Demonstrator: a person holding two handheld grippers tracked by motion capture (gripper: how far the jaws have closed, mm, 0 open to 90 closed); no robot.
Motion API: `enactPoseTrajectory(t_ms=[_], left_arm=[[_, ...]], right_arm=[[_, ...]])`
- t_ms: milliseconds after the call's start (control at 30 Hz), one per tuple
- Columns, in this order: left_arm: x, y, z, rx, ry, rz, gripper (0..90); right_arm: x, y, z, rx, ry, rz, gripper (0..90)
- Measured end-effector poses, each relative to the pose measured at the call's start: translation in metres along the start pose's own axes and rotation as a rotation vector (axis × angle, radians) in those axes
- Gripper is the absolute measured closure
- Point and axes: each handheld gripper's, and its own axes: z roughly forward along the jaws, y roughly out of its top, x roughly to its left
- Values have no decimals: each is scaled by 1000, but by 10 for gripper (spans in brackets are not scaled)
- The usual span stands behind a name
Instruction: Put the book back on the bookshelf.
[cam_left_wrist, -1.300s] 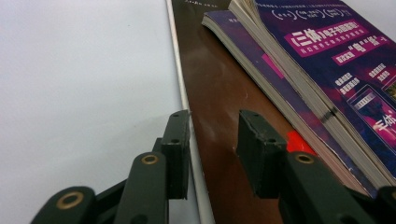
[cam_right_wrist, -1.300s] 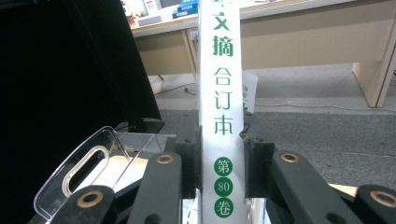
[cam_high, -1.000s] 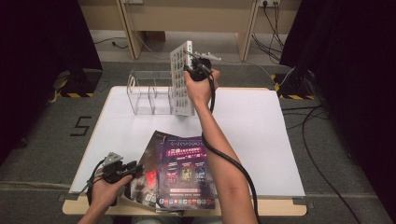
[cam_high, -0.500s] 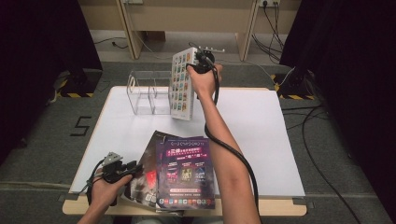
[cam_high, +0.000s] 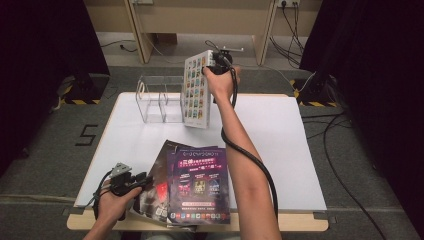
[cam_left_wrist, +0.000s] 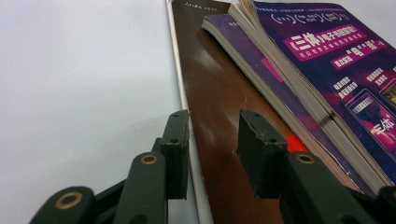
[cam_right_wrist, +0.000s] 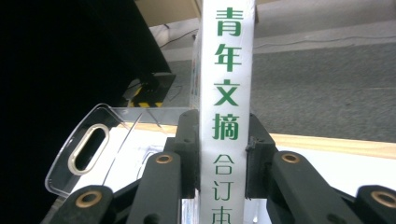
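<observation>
right gripper (cam_high: 216, 64) clamps the white-spined book (cam_high: 196, 89) by its spine, upright beside the clear acrylic rack (cam_high: 156, 100), ready to slot in | left gripper (cam_high: 141, 181) apart, resting by 3 stacked magazines (cam_high: 197, 185) on the counter (cam_high: 280, 130), next up

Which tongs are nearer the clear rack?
Right. The right tongs hold the white book upright at the clear rack's right end. The left tongs sit at the table's near edge beside the purple magazines, far from it.

White book (cam_high: 196, 90) upright beside clear rack (cam_high: 159, 100)
</observation>
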Motion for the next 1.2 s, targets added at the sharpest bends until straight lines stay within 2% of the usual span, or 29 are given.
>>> enactPoseTrajectory(t_ms=[133, 533, 667, 733, 867, 900, 1067, 1200], left_arm=[[-1, 0, 0, 1, 2, 3, 627], [0, 0, 0, -8, 18, 3, 591], [1, 0, -1, -11, 20, 4, 593], [1, 0, -2, -14, 18, 2, 594], [2, 0, -3, -18, 18, -2, 597], [2, 0, -3, -18, 18, -2, 597], [4, 1, -3, -18, 18, -2, 599], [3, 1, -3, -18, 17, 0, 600]], right_arm=[[1, -3, -2, -19, -10, 3, 732], [10, -12, -10, -72, -21, -34, 737], [19, -14, -15, -110, -24, -63, 739], [29, -13, -20, -161, -28, -96, 739], [41, -10, -23, -217, -49, -138, 739], [41, -10, -23, -217, -49, -138, 739], [44, -4, -24, -293, -56, -131, 738], [44, -2, -20, -313, -66, -126, 738]])
